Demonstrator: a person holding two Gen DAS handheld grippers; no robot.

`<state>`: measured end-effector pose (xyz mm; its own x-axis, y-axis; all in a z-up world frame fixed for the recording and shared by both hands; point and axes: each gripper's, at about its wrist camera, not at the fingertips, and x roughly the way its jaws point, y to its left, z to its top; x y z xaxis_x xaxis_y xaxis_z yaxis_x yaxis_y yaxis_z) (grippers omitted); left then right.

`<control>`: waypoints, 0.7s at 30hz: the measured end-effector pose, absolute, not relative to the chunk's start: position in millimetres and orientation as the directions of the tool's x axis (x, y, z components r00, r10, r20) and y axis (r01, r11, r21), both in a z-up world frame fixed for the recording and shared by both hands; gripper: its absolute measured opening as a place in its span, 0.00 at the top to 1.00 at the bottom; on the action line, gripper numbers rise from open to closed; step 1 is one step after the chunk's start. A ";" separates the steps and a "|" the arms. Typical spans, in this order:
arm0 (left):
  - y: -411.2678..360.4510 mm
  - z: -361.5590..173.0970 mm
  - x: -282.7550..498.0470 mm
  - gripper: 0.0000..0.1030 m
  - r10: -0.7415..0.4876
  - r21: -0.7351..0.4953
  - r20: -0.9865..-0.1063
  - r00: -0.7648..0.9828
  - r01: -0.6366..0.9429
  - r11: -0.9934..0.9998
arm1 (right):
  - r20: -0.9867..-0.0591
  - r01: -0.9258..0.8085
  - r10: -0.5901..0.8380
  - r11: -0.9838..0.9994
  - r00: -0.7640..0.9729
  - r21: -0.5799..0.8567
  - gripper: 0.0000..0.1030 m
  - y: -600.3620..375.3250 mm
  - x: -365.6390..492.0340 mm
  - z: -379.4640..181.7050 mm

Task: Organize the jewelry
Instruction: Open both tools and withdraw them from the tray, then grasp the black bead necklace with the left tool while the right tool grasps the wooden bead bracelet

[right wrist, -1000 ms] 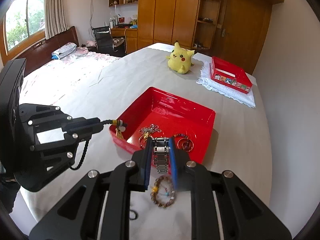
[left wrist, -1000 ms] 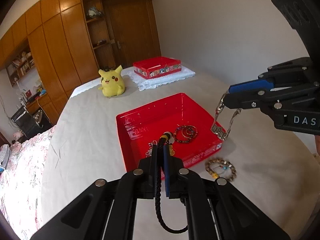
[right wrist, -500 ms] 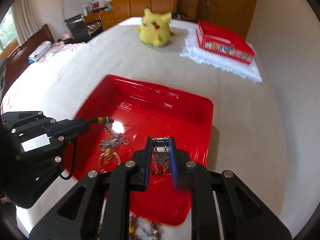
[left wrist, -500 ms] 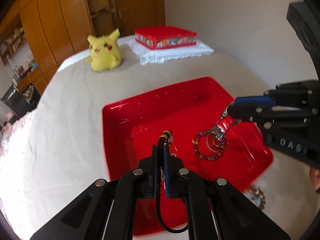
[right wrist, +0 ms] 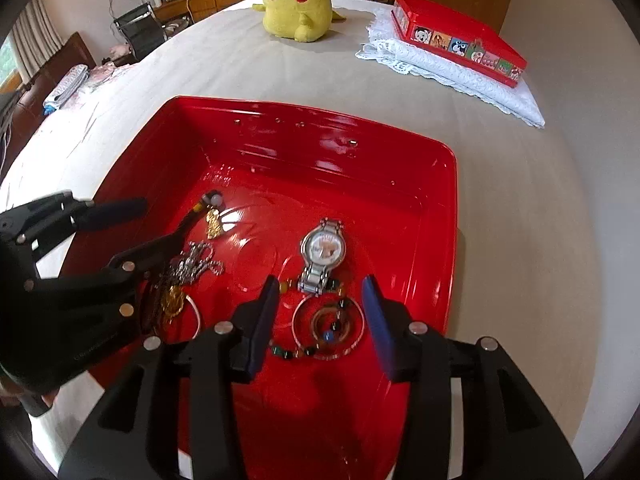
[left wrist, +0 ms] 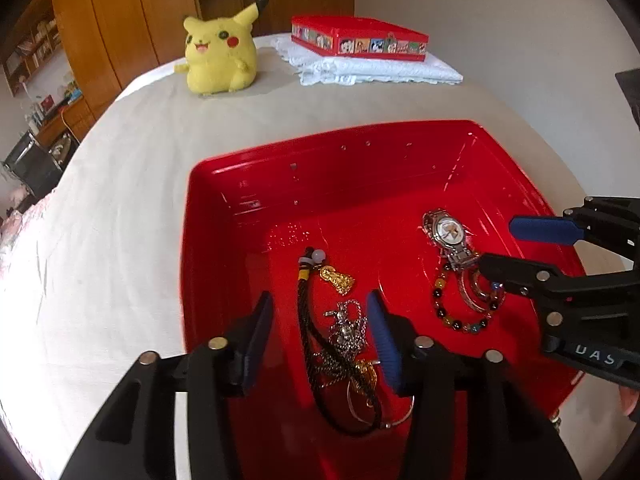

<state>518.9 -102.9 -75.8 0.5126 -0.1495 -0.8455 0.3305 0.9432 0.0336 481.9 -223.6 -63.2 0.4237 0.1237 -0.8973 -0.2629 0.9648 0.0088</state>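
Now both tongs released, jaws just opened; cord necklace (left wrist: 306, 320), watch (right wrist: 323, 254) dropped in tray (right wrist: 440, 216).

A yellow plush toy (left wrist: 220, 58) sits on the bed (left wrist: 120, 200), which has a pale cover. Near it, a folded white lace cloth (left wrist: 372, 70) lies on the bed too. A red box with cartoon pictures (left wrist: 360, 40) rests on top of the cloth. Behind them stand brown wooden cupboards (left wrist: 120, 20). A black chair (right wrist: 142, 36) stands by a desk, far back.
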 end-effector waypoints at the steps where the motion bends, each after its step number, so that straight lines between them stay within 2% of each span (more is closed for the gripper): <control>1: -100.7 -71.2 515.0 0.52 -0.157 0.029 -0.841 0.517 0.332 0.943 | -0.896 -0.261 0.131 0.965 0.425 0.017 0.59 -225.2 479.8 -60.9; 4: -92.2 -52.8 495.7 0.49 -0.167 0.037 -0.818 0.550 0.340 0.940 | -0.879 -0.261 0.157 0.964 0.451 0.038 0.59 -233.3 463.3 -43.6; 5: -88.8 -46.1 487.5 0.43 -0.172 0.040 -0.807 0.565 0.343 0.939 | -0.870 -0.268 0.167 0.963 0.464 0.042 0.58 -235.3 455.4 -35.9; 6: -84.9 -39.0 478.0 0.35 -0.179 0.041 -0.795 0.580 0.346 0.937 | -0.860 -0.276 0.173 0.960 0.480 0.039 0.54 -236.9 445.5 -27.9; 8: -77.5 -24.0 446.1 0.29 -0.199 0.051 -0.767 0.610 0.367 0.929 | -0.831 -0.295 0.185 0.955 0.524 0.027 0.43 -241.9 416.0 -9.2; 14: -63.6 -15.9 358.4 0.23 -0.245 0.046 -0.739 0.627 0.410 0.911 | -0.753 -0.307 0.237 0.950 0.614 0.049 0.23 -264.4 331.5 20.3; 21: -83.6 -59.5 287.8 0.22 -0.266 0.027 -0.774 0.574 0.450 0.892 | -0.737 -0.309 0.236 0.950 0.634 0.038 0.21 -279.1 257.1 -7.1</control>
<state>287.8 -83.6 -59.5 0.5742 -0.2664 -0.7741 0.4504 0.8924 0.0270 257.1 -279.1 -7.1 0.6339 0.2357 -0.7366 -0.3089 0.9503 0.0383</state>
